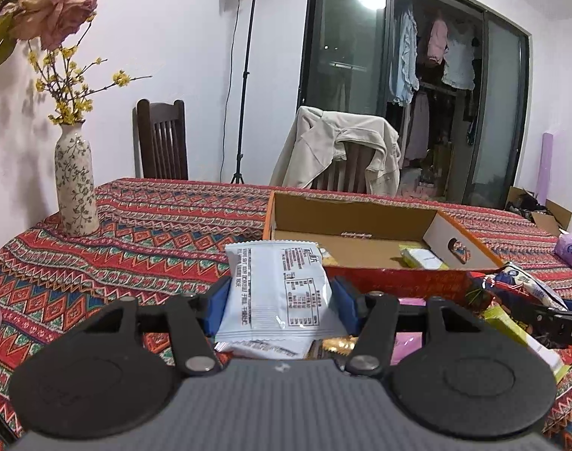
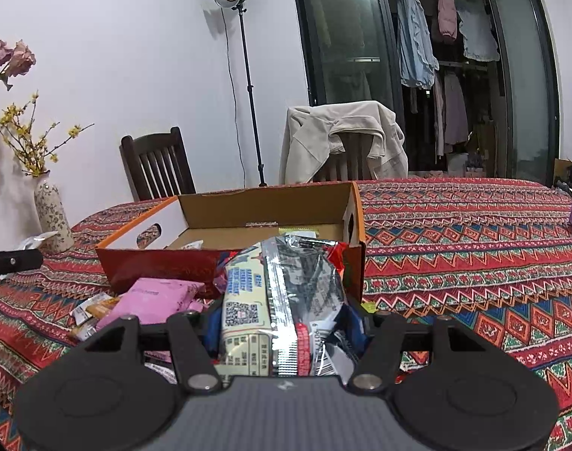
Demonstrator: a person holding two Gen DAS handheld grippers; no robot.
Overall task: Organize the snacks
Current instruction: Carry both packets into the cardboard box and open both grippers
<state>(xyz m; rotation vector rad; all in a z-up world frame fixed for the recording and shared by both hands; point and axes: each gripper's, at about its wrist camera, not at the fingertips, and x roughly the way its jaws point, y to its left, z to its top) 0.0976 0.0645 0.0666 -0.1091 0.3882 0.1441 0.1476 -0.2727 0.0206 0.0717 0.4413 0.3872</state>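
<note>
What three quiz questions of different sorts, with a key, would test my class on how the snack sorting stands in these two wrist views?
1. True or false: the left gripper holds nothing.
2. Multiple choice: the cardboard box on the table is (A) open on top, (B) taped shut, (C) upside down.
3. Short answer: what does the right gripper hold?

Key
1. False: it is shut on a white snack packet.
2. A: a few snacks already lie inside.
3. A silver snack packet, just in front of the box, with a pink packet on the patterned tablecloth beside it.
</note>
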